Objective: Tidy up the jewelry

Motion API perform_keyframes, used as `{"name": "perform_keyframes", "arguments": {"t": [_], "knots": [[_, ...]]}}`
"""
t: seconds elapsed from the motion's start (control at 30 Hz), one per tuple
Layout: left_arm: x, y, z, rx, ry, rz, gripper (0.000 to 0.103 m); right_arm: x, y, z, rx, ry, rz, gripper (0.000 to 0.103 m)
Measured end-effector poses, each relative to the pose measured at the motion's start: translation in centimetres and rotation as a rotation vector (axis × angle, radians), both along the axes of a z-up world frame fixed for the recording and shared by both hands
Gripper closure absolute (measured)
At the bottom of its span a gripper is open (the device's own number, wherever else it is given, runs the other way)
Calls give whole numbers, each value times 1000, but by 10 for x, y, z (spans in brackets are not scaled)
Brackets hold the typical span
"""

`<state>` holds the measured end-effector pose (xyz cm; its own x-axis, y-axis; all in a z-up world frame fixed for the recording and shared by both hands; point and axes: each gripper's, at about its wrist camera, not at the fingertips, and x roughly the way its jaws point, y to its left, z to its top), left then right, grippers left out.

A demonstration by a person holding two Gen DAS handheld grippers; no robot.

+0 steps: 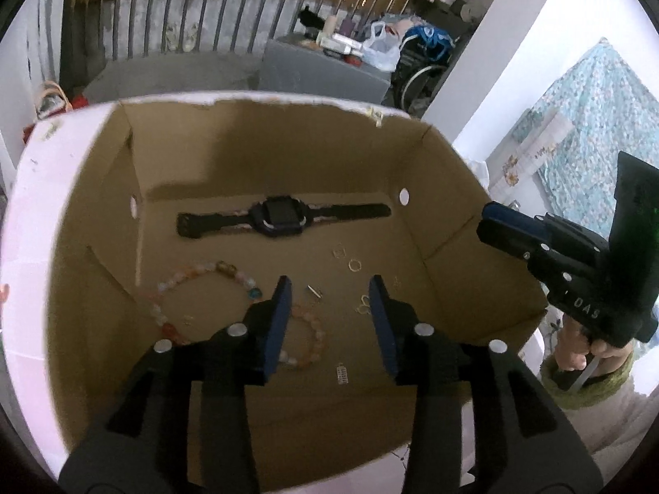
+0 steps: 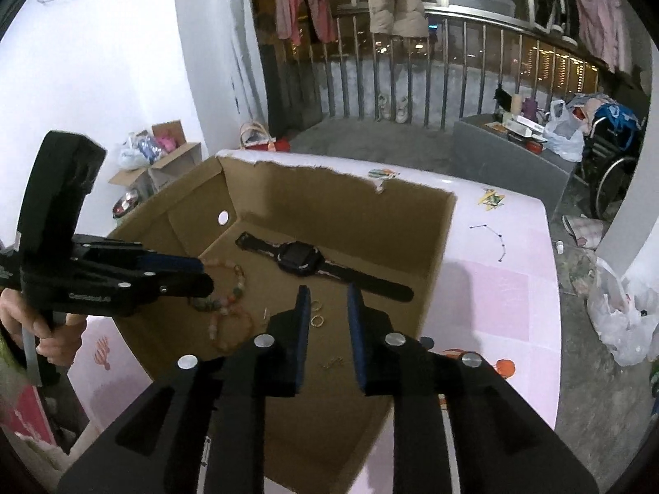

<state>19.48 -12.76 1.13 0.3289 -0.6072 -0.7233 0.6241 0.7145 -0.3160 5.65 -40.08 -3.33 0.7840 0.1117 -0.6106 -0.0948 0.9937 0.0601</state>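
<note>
- Left gripper point(image 1: 331, 288) hangs over the cardboard box point(image 1: 453, 214) with jaws parted, nothing between them.
- Right gripper point(image 2: 327, 292) likewise stands apart and empty above the box.
- Black smartwatch point(image 1: 280, 216) lies beyond both grippers' fingertips.
- Beaded bracelet point(image 1: 197, 288) lies left of the left gripper; small rings point(image 1: 354, 264) just ahead.
- Box walls surround the jewelry; pink table point(image 2: 494, 288) lies beneath.

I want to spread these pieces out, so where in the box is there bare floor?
Bare cardboard lies behind the watch toward the far wall, and along the near wall of the cardboard box. Crowded: the middle, with bead bracelets and small rings.
</note>
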Motion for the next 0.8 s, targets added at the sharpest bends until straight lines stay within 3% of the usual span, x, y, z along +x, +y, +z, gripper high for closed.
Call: {"name": "perform_keyframes", "arguments": {"t": [0.13, 0.2, 0.37, 0.47, 0.53, 0.67, 0.8], "knots": [[-13, 18, 22, -18, -88, 49, 50, -12, -14, 11, 44, -42, -48, 60], [-20, 31, 34, -20, -137, 86, 38, -17, -23, 15, 74, -54, -73, 56], [-31, 70, 52, 10, -231, 225, 21, -29, -46, 12, 217, -26, -121, 49], [-25, 90, 44, 33, -188, 300, 18, -30, -54, -2, 301, 37, -138, 46], [-17, 99, 31, 51, -102, 338, 18, -29, -55, -14, 337, 92, -157, 45], [-4, 104, 6, 30, 26, 357, 18, -22, -56, -39, 418, 210, -165, 45], [4, 99, -7, -9, 97, 353, 18, -14, -51, -49, 442, 278, -146, 44]]}}
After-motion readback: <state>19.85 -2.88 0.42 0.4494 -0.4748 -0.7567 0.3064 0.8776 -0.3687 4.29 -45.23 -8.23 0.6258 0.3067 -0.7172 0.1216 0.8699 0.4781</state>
